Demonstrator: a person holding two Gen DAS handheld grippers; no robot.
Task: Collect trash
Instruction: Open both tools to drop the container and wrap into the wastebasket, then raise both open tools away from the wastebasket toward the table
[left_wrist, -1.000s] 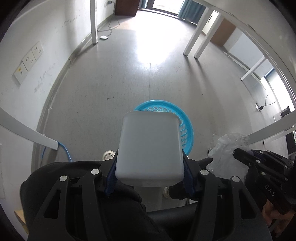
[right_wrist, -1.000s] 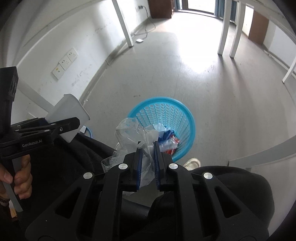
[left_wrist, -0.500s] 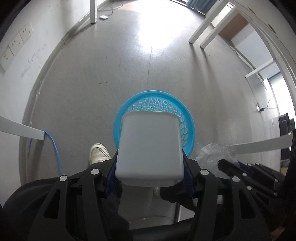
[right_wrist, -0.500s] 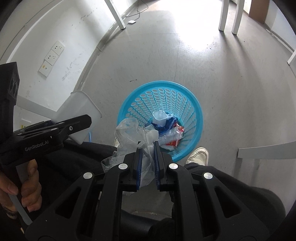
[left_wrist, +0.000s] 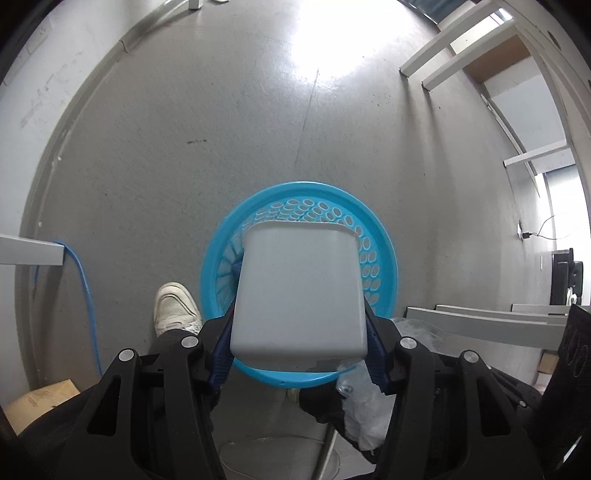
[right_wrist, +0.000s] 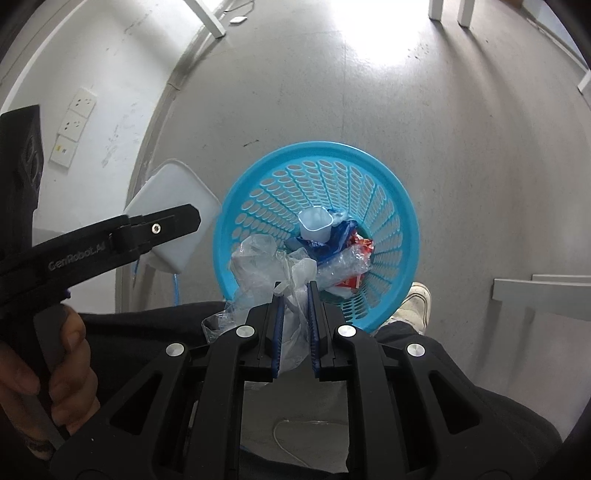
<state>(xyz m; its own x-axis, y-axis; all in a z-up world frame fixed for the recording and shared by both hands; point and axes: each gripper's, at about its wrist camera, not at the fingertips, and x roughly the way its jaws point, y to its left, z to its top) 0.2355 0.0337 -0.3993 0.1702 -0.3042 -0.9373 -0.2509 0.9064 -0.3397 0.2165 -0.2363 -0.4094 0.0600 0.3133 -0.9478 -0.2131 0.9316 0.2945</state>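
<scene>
My left gripper (left_wrist: 299, 336) is shut on a white plastic box (left_wrist: 299, 288) and holds it above the blue perforated waste basket (left_wrist: 384, 236) on the floor. My right gripper (right_wrist: 294, 291) is shut on a crumpled clear plastic bag (right_wrist: 258, 258), held over the near rim of the same basket (right_wrist: 369, 192). The basket holds a small white cup (right_wrist: 314, 221) and blue and red wrappers (right_wrist: 354, 247). The left gripper with the box (right_wrist: 173, 218) shows at the left of the right wrist view. The bag shows at lower right of the left wrist view (left_wrist: 365, 421).
White sneakers stand beside the basket (left_wrist: 173, 306) (right_wrist: 417, 302). A blue cable (left_wrist: 86, 295) runs along the left wall. White table legs (left_wrist: 443, 51) and a table edge (right_wrist: 543, 295) are nearby. Wall sockets (right_wrist: 74, 125) are on the left wall. Grey floor lies beyond the basket.
Both grippers have moved forward and tipped down over the basket, which now lies more directly below. Their holds on the box and the bag are unchanged.
</scene>
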